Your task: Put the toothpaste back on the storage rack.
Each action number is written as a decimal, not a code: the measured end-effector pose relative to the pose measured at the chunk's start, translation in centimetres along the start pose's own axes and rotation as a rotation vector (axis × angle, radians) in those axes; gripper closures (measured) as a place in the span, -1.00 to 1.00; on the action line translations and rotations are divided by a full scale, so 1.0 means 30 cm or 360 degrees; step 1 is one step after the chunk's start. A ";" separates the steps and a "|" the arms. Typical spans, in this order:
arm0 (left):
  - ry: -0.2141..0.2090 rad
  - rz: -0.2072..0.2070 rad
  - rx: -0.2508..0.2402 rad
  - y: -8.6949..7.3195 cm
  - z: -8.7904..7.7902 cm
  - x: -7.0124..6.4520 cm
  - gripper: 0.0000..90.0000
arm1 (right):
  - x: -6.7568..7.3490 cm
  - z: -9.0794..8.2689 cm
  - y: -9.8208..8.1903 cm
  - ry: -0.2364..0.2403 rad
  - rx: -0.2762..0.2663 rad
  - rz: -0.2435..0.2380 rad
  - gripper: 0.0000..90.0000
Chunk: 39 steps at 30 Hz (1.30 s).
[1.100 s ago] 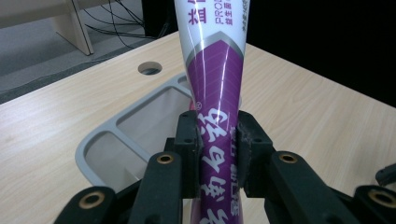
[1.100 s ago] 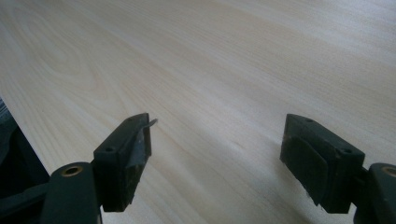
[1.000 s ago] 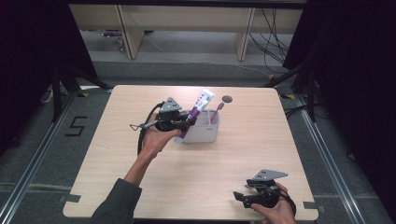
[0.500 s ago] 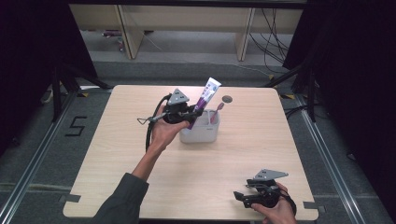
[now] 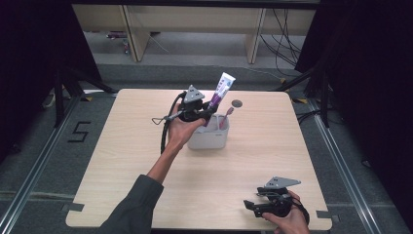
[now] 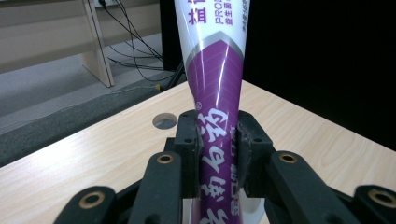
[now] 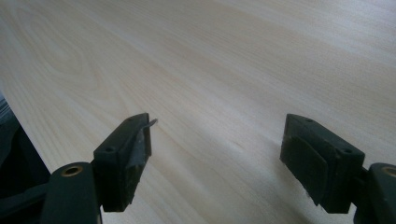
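While left gripper (image 6: 217, 154) pinches glossy purple-white tube (image 6: 215, 84) (flattened), right gripper (image 7: 217, 158) jaws gape over woodgrain table (image 7: 233, 56).

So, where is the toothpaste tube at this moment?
In the high view, the toothpaste tube stands tilted over the white container, clamped in the left tool near the table's far edge.
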<state>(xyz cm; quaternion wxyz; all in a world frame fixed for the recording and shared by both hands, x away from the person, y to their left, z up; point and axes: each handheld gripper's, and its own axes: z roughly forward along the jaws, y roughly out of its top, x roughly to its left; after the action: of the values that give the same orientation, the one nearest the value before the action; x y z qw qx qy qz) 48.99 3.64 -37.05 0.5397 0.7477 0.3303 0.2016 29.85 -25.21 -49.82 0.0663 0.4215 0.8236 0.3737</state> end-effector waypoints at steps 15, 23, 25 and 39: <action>0.0058 -0.0047 -0.0052 -0.032 0.071 0.031 0.62 | -0.005 -0.002 0.000 0.0008 0.0010 -0.0026 -0.44; 0.0075 -0.0046 -0.0055 -0.045 0.088 0.037 0.61 | -0.003 -0.001 0.000 0.0007 0.0005 -0.0028 -0.44; 0.0081 -0.0042 -0.0050 -0.050 0.093 0.038 0.61 | -0.003 -0.001 0.000 0.0009 -0.0001 -0.0027 -0.44; 0.0100 -0.0053 -0.0033 -0.087 0.114 0.037 0.61 | -0.004 -0.002 0.000 0.0016 0.0009 -0.0031 -0.43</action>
<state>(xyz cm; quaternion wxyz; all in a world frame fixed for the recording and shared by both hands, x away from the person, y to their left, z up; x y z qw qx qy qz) 51.29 2.64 -40.70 0.5400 0.7297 0.3574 0.2195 29.90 -25.33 -49.81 0.0645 0.4119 0.8290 0.3727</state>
